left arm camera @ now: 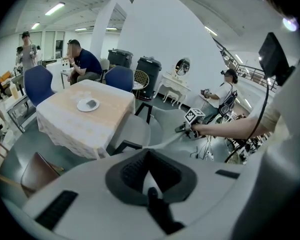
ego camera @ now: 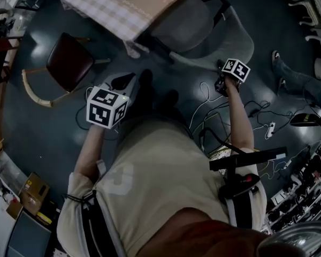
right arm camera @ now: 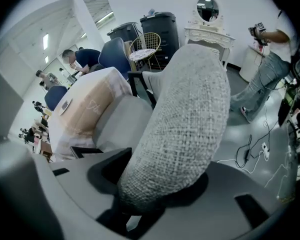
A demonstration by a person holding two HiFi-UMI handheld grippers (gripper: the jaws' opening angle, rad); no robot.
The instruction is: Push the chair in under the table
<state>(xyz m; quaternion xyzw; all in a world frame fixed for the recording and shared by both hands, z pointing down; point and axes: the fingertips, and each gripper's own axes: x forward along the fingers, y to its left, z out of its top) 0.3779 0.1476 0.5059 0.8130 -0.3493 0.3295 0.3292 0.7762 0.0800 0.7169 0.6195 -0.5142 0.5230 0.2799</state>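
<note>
The grey upholstered chair (ego camera: 184, 23) has its seat partly under the table (ego camera: 101, 7) with the checked cloth; its curved backrest (ego camera: 232, 44) faces me. My right gripper (ego camera: 223, 83) is at the backrest's right end. In the right gripper view its jaws (right arm camera: 160, 186) straddle the woven backrest (right arm camera: 190, 109), with a dark gap showing at the left jaw, so it is open. My left gripper (ego camera: 125, 82) hovers left of the chair, apart from it, and is shut on nothing (left arm camera: 149, 170). A white plate (left arm camera: 88, 104) lies on the table.
A brown wooden chair (ego camera: 69, 63) stands on the floor to the left. Cables (ego camera: 219, 111) and a power strip (ego camera: 270, 127) lie at the right, near another person's shoes (ego camera: 278, 68). Blue chairs (left arm camera: 119, 78) and seated people are beyond the table. Boxes (ego camera: 35, 191) sit at lower left.
</note>
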